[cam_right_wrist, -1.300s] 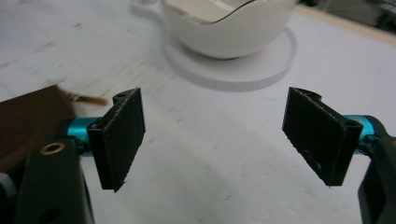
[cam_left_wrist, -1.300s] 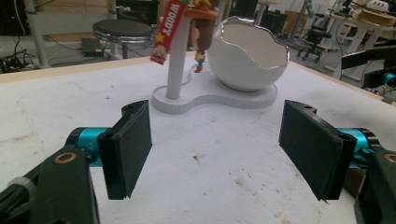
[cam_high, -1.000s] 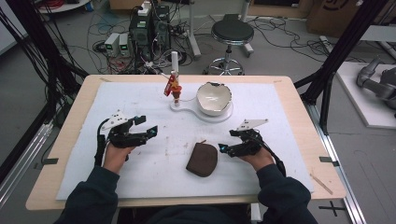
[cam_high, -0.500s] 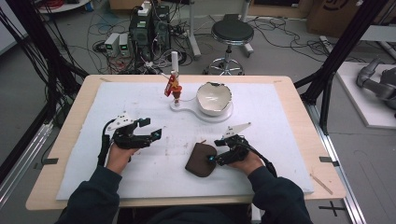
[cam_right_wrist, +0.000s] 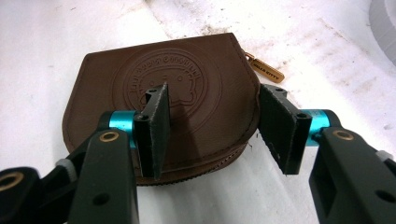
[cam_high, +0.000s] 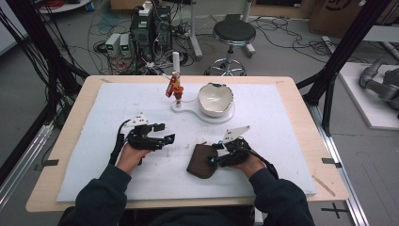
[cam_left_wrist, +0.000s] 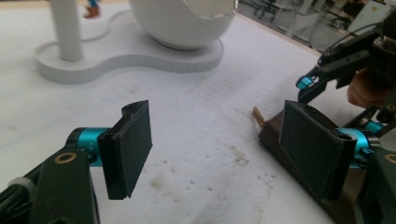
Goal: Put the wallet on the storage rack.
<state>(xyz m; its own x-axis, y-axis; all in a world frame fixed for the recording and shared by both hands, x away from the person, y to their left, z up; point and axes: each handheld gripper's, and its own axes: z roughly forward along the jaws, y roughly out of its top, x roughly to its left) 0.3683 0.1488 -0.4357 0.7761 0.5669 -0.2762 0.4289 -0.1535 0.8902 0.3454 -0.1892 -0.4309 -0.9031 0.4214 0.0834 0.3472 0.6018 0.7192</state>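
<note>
Brown coin pouch [cam_right_wrist: 163, 98] flat on tabletop [cam_high: 282, 117] — soft, light, zip edge firmest. Right hand-held gripper [cam_right_wrist: 212, 123] closing over it, not yet pinching; left hand-held gripper [cam_left_wrist: 224, 154] open, empty.

The small tan zipper tag [cam_right_wrist: 265, 69] hanging off the edge of the brown leather coin pouch [cam_right_wrist: 159, 93] carries the words "HELLO KITTY" in dark capitals, readable in the right gripper view. The pouch's flat face bears a round embossed emblem [cam_right_wrist: 166, 79] with an arc of raised lettering along its upper edge (it stands upside down to the camera and is too faint to spell out) around a pressed cartoon face. The red figure [cam_high: 173, 86] on the white stand shows markings too small to read from above.
</note>
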